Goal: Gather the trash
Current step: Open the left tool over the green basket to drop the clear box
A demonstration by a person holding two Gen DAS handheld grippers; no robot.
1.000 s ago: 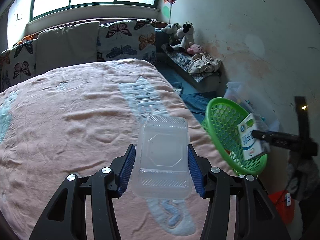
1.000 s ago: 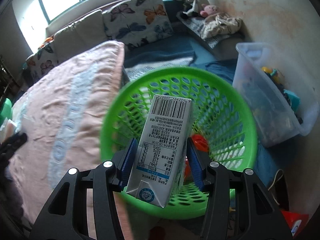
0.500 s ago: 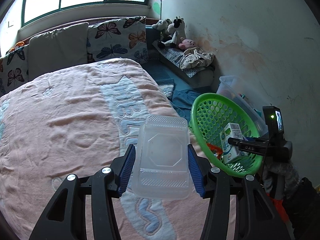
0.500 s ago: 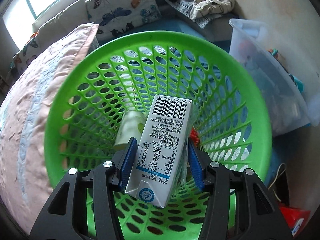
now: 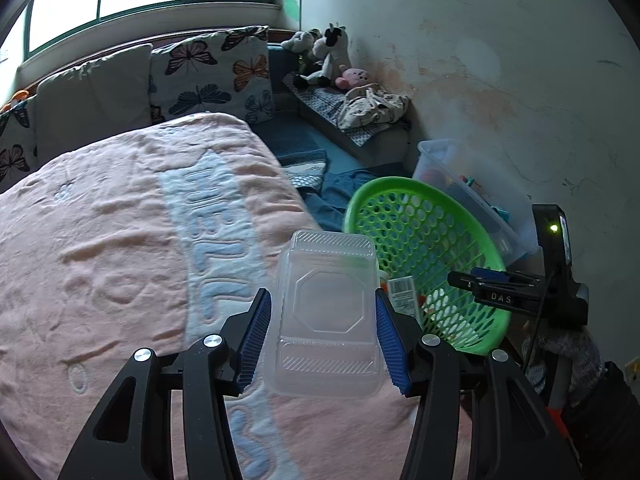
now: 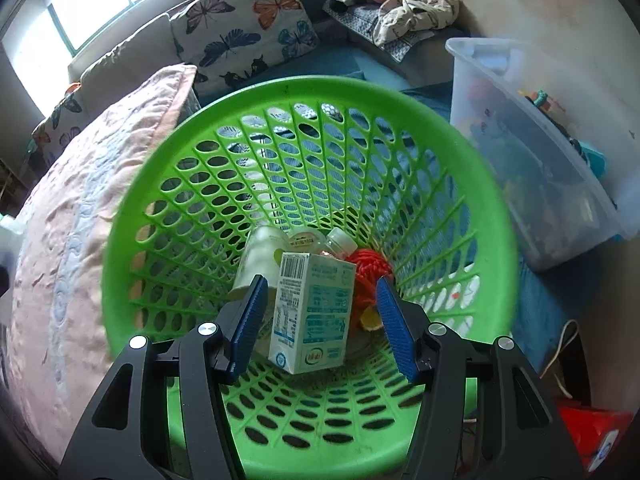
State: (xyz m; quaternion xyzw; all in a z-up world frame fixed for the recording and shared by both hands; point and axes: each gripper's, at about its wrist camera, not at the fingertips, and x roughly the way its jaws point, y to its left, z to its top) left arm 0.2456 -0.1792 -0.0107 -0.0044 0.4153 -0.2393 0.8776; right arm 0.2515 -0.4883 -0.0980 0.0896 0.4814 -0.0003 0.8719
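Note:
My left gripper [image 5: 321, 295] is shut on a clear plastic food container [image 5: 326, 320], held above the pink blanket near the bed's edge. To its right stands the green mesh basket [image 5: 420, 192]. My right gripper [image 6: 321, 280] hangs over the basket's mouth [image 6: 312, 88], and its jaws are opening. A white and blue milk carton [image 6: 312, 316] lies loose on the basket's bottom between the blue pads, which do not touch it. A cream bottle [image 6: 256, 260], a small capped bottle [image 6: 340, 240] and red netting [image 6: 370, 268] lie beside it.
A clear storage bin [image 6: 540, 160] with toys stands against the wall right of the basket. The bed with the pink blanket [image 5: 100, 240] fills the left, with butterfly pillows [image 5: 208, 72] behind it. Stuffed toys [image 5: 328, 52] sit in the far corner. A red object [image 6: 592, 436] lies on the floor.
The right gripper sank into the basket's mouth and its jaws spread; the carton dropped from the pads to the bottom. The left gripper carried the container toward the basket.

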